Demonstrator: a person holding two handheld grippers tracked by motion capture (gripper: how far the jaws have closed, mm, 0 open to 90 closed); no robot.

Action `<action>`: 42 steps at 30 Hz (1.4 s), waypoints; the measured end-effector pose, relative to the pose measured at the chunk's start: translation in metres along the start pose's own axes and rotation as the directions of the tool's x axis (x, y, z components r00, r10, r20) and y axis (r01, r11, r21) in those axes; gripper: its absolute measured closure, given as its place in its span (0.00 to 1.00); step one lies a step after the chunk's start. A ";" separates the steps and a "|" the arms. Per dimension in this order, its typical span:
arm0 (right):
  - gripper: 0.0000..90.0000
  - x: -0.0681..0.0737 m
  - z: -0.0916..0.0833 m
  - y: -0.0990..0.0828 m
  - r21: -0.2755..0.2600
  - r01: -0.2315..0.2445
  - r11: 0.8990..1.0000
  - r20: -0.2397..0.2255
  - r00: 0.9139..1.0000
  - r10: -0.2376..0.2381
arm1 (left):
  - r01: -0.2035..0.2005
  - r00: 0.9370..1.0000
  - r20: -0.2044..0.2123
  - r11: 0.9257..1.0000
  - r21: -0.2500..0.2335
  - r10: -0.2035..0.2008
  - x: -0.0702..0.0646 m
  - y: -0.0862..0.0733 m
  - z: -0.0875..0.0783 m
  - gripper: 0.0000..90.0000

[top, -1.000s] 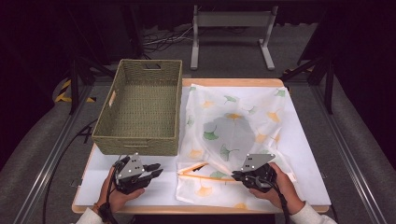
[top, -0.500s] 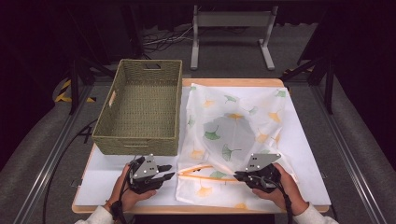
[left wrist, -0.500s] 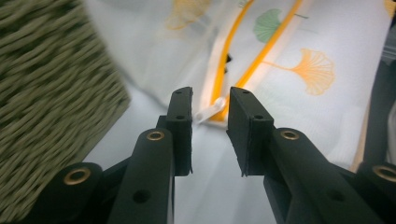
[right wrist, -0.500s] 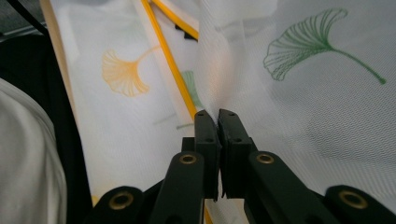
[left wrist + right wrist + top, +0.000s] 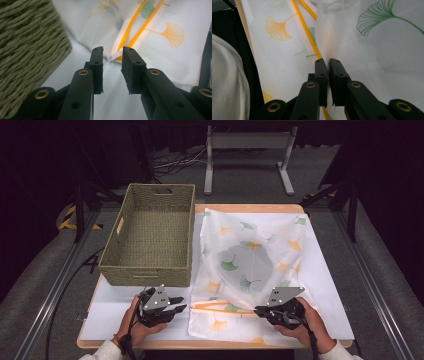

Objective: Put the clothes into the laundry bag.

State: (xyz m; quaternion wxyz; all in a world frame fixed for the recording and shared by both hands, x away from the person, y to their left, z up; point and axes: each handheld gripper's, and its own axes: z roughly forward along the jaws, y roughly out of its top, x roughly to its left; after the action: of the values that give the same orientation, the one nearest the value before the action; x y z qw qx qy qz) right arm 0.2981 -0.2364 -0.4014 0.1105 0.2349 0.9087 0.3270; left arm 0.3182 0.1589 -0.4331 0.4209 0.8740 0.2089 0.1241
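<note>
A white mesh bag (image 5: 250, 265) printed with ginkgo leaves lies spread on the table, its orange zipper (image 5: 220, 306) running along the near edge. My left gripper (image 5: 181, 309) sits at the bag's left corner. In the left gripper view its jaws (image 5: 112, 51) stand open after widening a little, and the white zipper end (image 5: 115, 55) lies just beyond the tips, untouched. My right gripper (image 5: 257, 310) points left at the zipper's right end. In the right gripper view its jaws (image 5: 328, 62) pinch a fold of mesh beside the orange zipper (image 5: 308, 32), the grip easing a hair.
A green woven basket (image 5: 145, 274) stands empty at the left, its front wall just beyond my left gripper and close on the left in the left gripper view (image 5: 25, 37). The white tabletop (image 5: 325, 285) shows bare right of the bag. The table's near edge runs under both hands.
My left gripper has slid right toward the bag's corner and its jaws have spread. The right gripper has stayed where it was on the bag.
</note>
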 end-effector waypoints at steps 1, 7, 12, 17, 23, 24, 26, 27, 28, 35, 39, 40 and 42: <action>0.95 0.000 0.001 -0.002 0.007 -0.002 1.000 0.001 1.000 0.002 | 0.013 1.000 -0.010 1.000 -0.011 -0.013 0.003 -0.002 -0.004 0.78; 0.96 -0.005 0.003 -0.014 0.038 -0.020 0.999 0.028 0.999 0.019 | 0.059 0.996 -0.061 0.998 -0.038 -0.061 0.015 -0.016 -0.023 0.77; 0.96 -0.010 -0.002 -0.021 0.035 -0.045 0.998 0.049 0.998 0.043 | 0.073 0.994 -0.083 0.996 -0.044 -0.076 0.018 -0.022 -0.030 0.76; 0.87 -0.014 -0.007 -0.025 0.028 -0.063 0.998 0.061 0.996 0.061 | 0.086 0.992 -0.090 0.995 -0.056 -0.091 0.020 -0.026 -0.035 0.75; 0.82 -0.019 -0.024 -0.033 -0.034 -0.086 0.996 0.089 0.992 0.089 | 0.076 0.992 -0.099 0.996 -0.056 -0.081 0.019 -0.026 -0.036 0.73; 0.84 -0.019 -0.027 -0.033 -0.051 -0.084 0.995 0.094 0.992 0.088 | 0.076 0.992 -0.100 0.996 -0.057 -0.081 0.019 -0.026 -0.036 0.73; 0.89 -0.021 -0.033 -0.035 -0.075 -0.081 0.994 0.108 0.990 0.089 | 0.073 0.991 -0.105 0.996 -0.060 -0.079 0.019 -0.025 -0.036 0.72; 0.92 -0.021 -0.035 -0.036 -0.083 -0.078 0.994 0.118 0.989 0.087 | 0.073 0.992 -0.103 0.995 -0.067 -0.080 0.020 -0.024 -0.037 0.71; 0.94 -0.022 -0.038 -0.037 -0.090 -0.073 0.993 0.135 0.987 0.085 | 0.073 0.992 -0.101 0.995 -0.069 -0.079 0.020 -0.024 -0.037 0.71; 0.98 -0.027 -0.039 -0.048 -0.043 -0.060 0.997 0.222 0.973 0.069 | 0.080 0.990 -0.108 0.994 -0.074 -0.088 0.021 -0.026 -0.039 0.68; 0.99 -0.029 -0.039 -0.052 -0.034 -0.071 0.997 0.240 0.968 0.077 | 0.074 0.989 -0.120 0.996 -0.059 -0.081 0.023 -0.028 -0.038 0.64; 0.99 -0.030 -0.040 -0.054 -0.035 -0.073 0.997 0.244 0.966 0.080 | 0.075 0.989 -0.127 0.996 -0.052 -0.081 0.023 -0.028 -0.038 0.62; 0.97 -0.032 -0.042 -0.056 -0.049 -0.084 0.995 0.251 0.963 0.094 | 0.083 0.987 -0.136 0.995 -0.059 -0.090 0.024 -0.029 -0.039 0.58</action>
State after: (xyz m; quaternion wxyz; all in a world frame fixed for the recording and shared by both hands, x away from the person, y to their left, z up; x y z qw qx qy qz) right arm 0.2906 -0.3133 -0.4041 0.2153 0.3131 0.8692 0.3164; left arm 0.3164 0.2133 -0.4307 0.4334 0.8419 0.2719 0.1717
